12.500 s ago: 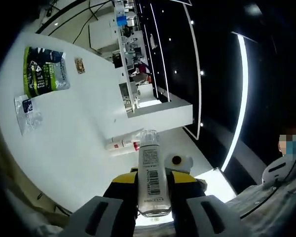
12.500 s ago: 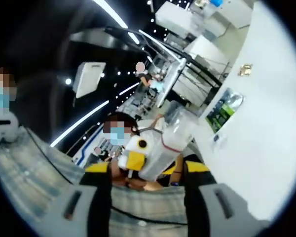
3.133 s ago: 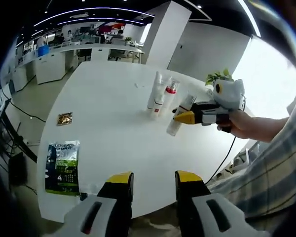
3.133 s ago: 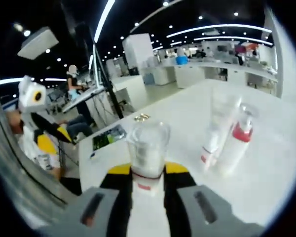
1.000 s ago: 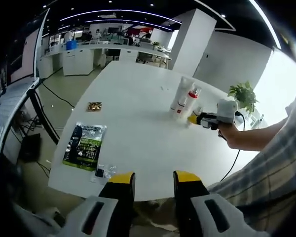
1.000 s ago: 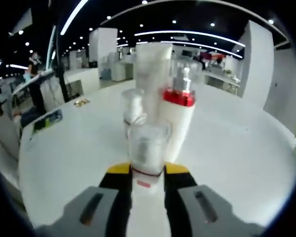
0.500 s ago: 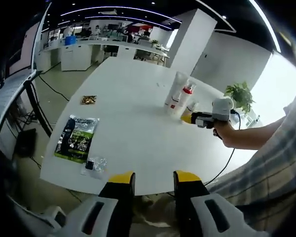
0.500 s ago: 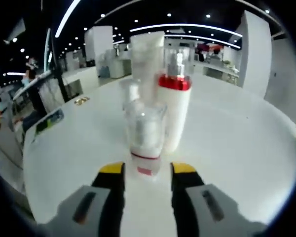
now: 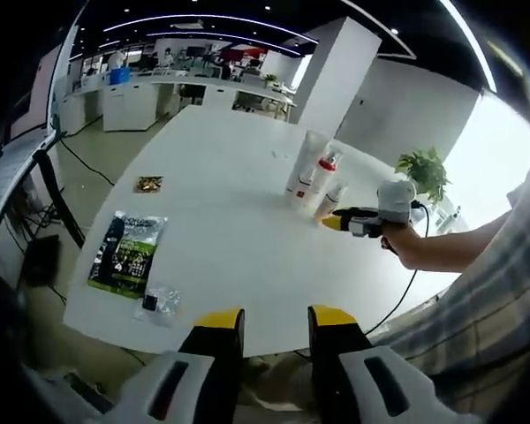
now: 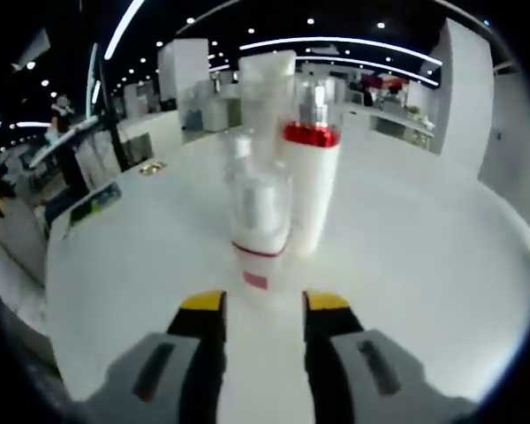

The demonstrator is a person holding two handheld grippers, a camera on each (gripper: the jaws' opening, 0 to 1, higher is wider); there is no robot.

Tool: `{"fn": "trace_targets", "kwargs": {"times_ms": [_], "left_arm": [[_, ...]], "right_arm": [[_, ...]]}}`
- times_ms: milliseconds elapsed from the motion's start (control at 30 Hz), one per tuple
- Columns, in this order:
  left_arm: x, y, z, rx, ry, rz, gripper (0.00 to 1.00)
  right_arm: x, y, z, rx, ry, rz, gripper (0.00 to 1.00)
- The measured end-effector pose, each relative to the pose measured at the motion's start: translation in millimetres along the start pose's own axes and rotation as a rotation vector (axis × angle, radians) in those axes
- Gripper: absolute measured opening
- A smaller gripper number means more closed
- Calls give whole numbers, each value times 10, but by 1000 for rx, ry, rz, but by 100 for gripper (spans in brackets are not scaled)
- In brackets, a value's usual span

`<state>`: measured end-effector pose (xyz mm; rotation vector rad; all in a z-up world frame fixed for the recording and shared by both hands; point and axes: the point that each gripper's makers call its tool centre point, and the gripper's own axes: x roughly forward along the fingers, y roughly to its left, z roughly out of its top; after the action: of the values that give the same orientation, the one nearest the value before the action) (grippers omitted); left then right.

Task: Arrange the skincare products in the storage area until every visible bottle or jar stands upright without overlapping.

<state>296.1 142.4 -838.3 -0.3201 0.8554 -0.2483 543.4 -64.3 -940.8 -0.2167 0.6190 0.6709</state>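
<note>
Several skincare products stand upright in a tight group on the white table (image 10: 424, 256). In the right gripper view the nearest is a bottle with a clear cap (image 10: 258, 230). Behind it stand a white pump bottle with a red collar (image 10: 311, 185), a tall white tube (image 10: 263, 97) and a small clear bottle (image 10: 238, 152). My right gripper (image 10: 263, 318) is open just short of the clear-capped bottle, not touching it. In the left gripper view the same group (image 9: 314, 177) stands at the far side, with the right gripper (image 9: 340, 221) beside it in a hand. My left gripper (image 9: 274, 329) is open and holds nothing.
A green packet (image 9: 128, 252), a small clear sachet (image 9: 159, 303) and a small gold item (image 9: 147, 184) lie on the table's left part (image 9: 230, 238). A potted plant (image 9: 424, 168) stands behind the hand. The table's near edge runs just above my left jaws.
A second ago my right gripper was shut on the clear-capped bottle. It has opened, let the bottle stand, and drawn back a little. My left gripper stays open.
</note>
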Motion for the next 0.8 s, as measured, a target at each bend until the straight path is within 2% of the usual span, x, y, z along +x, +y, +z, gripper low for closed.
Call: {"fn": "trace_targets", "kwargs": {"times_ms": [233, 533, 800], "left_arm": [[-1, -5, -25, 3, 5, -3, 29], [13, -10, -12, 6, 7, -10, 29], [33, -24, -2, 23, 10, -10, 28]], "right_arm": [[-15, -110, -76, 9, 12, -16, 28], [-10, -47, 104, 12, -31, 1, 21], [64, -30, 184, 11, -32, 33, 16]]}}
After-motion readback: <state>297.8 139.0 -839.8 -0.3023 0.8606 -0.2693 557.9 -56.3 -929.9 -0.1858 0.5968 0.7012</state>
